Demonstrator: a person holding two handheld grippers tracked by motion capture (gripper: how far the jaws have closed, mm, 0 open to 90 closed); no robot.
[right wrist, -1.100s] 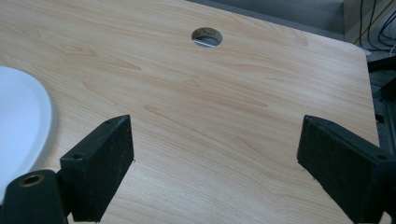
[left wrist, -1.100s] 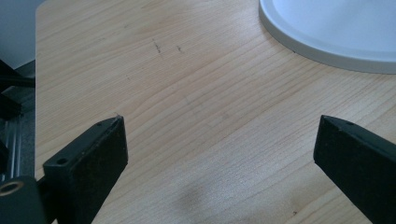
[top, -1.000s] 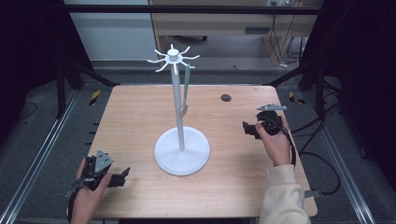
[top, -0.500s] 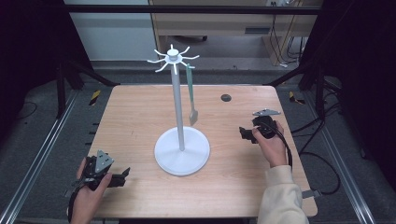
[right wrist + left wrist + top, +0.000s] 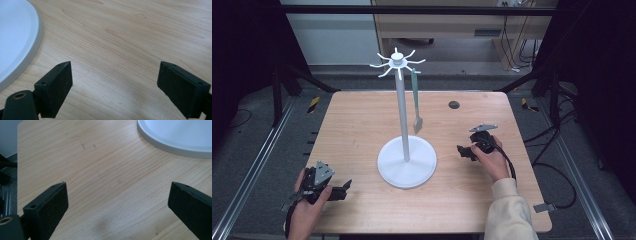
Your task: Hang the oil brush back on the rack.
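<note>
Left gripper (image 5: pixel 343 187) spread wide, empty, near-left of white hook stand (image 5: pixel 406 161); right gripper (image 5: pixel 462 150) spread, empty, just right of its base; green spatula (image 5: pixel 416 100) hanging from a hook.

matt light wood-grain table (image 5: pixel 362 130), smooth white satin stand (image 5: pixel 406 160), matt black tool pads (image 5: pixel 56 87)

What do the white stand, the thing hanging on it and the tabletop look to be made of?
Stand: matte white, smooth, evenly coloured; painted metal or plastic, I cannot tell which. Hanging spatula: grey-green handle with a paler flat blade, probably silicone or plastic. Tabletop: light wood or wood-look laminate, with visible grain and a soft sheen.
</note>
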